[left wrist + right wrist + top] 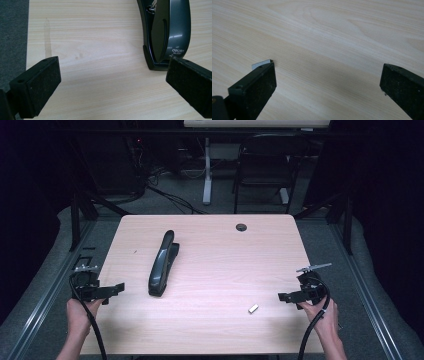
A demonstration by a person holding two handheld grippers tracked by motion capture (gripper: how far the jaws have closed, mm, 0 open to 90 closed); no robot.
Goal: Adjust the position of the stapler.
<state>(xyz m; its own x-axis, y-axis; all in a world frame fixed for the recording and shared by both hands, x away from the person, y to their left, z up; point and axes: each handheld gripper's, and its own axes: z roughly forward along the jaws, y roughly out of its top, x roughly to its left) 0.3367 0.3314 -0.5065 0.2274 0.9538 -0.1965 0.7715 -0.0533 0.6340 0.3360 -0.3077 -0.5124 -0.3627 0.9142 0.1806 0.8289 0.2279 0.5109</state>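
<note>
Pale wood table (210, 320); grey carpet beyond; black chair (265, 165) behind.

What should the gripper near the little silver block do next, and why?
Probably ease the right gripper toward the small silver block and lower over it. Its jaws stand wide open with nothing between them, and the block lies loose on the table just beside it, while the stapler sits nearer the left gripper.

dark stapler (163, 264) flat at table's left-centre, small silver staple strip (253, 308) well apart near right
</note>
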